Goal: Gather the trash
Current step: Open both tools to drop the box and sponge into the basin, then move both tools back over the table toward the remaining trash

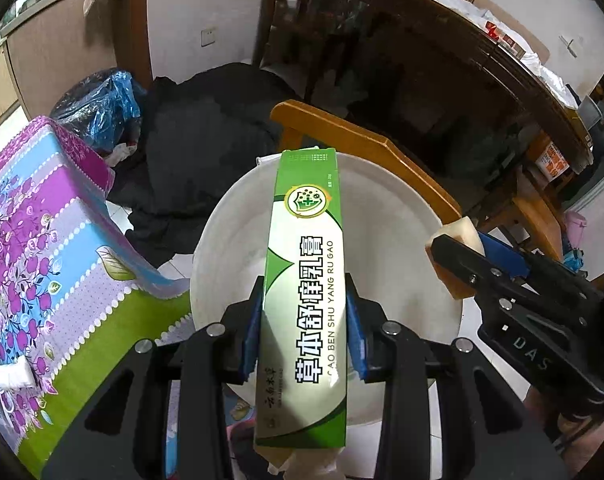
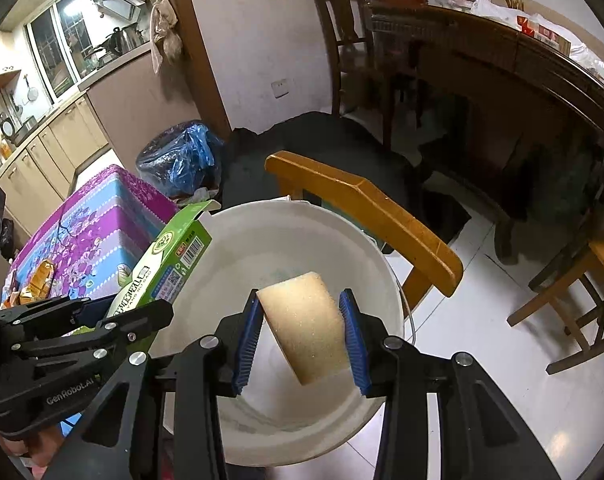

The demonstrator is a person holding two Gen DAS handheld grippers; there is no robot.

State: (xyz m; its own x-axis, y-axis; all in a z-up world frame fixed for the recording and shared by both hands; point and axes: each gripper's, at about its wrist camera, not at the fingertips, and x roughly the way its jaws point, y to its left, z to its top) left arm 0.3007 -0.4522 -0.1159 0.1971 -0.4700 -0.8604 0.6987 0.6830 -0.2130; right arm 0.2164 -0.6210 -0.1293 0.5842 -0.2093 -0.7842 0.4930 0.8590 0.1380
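My left gripper (image 1: 304, 312) is shut on a long green and white carton (image 1: 308, 280), held lengthwise over the open mouth of a white bucket (image 1: 230, 216). The same carton (image 2: 162, 268) shows at the bucket's left rim in the right wrist view, with the left gripper (image 2: 102, 312) around it. My right gripper (image 2: 302, 336) is shut on a yellowish sponge block (image 2: 302, 324), also above the white bucket (image 2: 342, 232). From the left wrist view the right gripper (image 1: 458, 256) and its sponge (image 1: 466, 232) hang at the bucket's right rim. The bucket's inside looks bare.
A wooden chair (image 2: 366, 208) stands just behind the bucket, with dark cloth (image 1: 206, 152) and a blue plastic bag (image 2: 182, 156) beyond it. A table with a purple, blue and green floral cover (image 1: 62, 232) lies left. A dark wooden table (image 2: 502, 80) stands right, over white tile floor (image 2: 482, 320).
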